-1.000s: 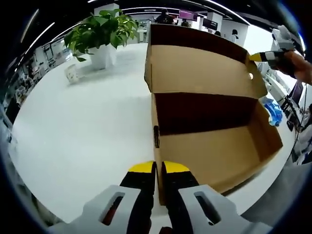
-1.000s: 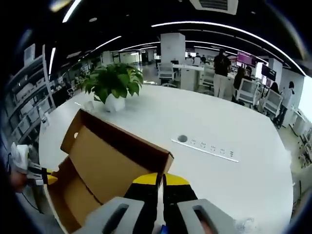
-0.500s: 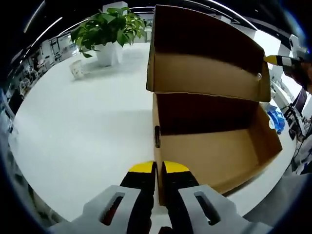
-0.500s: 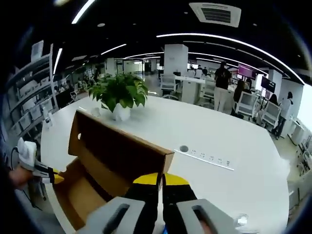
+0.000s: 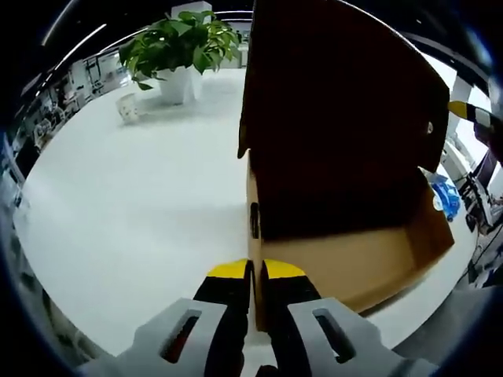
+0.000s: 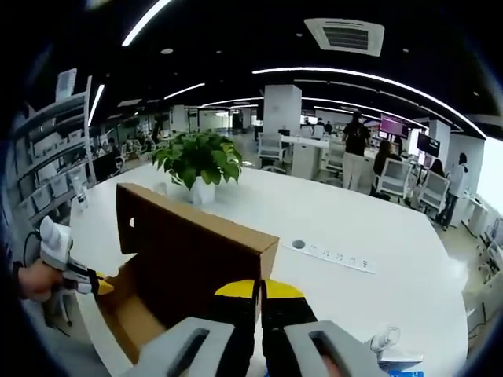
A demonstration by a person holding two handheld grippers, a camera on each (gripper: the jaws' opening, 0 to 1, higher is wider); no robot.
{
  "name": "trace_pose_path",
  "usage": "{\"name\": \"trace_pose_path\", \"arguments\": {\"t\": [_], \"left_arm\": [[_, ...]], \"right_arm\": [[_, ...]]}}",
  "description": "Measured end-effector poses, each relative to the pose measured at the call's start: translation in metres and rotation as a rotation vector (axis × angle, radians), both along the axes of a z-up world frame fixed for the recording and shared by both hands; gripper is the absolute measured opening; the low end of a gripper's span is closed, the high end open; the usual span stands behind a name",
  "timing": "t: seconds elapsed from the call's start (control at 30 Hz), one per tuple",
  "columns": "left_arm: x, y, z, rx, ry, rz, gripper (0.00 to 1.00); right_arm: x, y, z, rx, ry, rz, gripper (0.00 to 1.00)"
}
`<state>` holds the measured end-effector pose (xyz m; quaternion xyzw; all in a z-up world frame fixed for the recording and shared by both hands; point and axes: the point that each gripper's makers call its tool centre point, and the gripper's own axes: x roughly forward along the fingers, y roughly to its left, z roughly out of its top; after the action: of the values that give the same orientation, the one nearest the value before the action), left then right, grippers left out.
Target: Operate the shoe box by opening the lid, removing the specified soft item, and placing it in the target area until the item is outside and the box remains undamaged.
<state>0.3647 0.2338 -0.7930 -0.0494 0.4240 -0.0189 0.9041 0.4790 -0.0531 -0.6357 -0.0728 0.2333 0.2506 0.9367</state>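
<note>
The brown cardboard shoe box (image 5: pixel 357 263) stands on the white table (image 5: pixel 134 204). My left gripper (image 5: pixel 255 271) is shut on the box's near side wall at its corner. The lid (image 5: pixel 338 118) stands upright and leans over the box, its dark inner face toward me. The part of the box floor that shows is bare cardboard. My right gripper (image 6: pixel 258 289) is shut on the lid's free edge (image 6: pixel 189 243); its yellow tip (image 5: pixel 465 111) shows beside the lid in the left gripper view. A hand holds the left gripper (image 6: pixel 94 284) at the box's far end.
A potted plant (image 5: pixel 181 47) and a small white cup (image 5: pixel 127 107) stand at the back of the table. A blue soft thing (image 5: pixel 442 191) lies beyond the box. A power strip (image 6: pixel 334 255) is set into the table. People and desks stand behind.
The lid has swung from leaning back to upright and over the box, carried by the right gripper. The left gripper has kept its hold on the box wall.
</note>
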Motion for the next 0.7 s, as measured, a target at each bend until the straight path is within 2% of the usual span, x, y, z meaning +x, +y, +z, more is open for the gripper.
{"name": "trace_pose_path", "arguments": {"t": [0.27,0.37,0.7], "left_arm": [[-0.001,0.001,-0.001,-0.018,-0.011,-0.005,0.03],[-0.001,0.001,-0.001,-0.034,-0.012,0.0,0.04],[-0.003,0.0,0.0,-0.062,-0.028,-0.005,0.05]], "right_arm": [[-0.017,-0.001,-0.001,0.019,-0.011,-0.014,0.0],[-0.022,-0.002,-0.002,0.05,-0.002,-0.026,0.0],[-0.037,-0.003,-0.006,0.057,-0.019,-0.033,0.0]]}}
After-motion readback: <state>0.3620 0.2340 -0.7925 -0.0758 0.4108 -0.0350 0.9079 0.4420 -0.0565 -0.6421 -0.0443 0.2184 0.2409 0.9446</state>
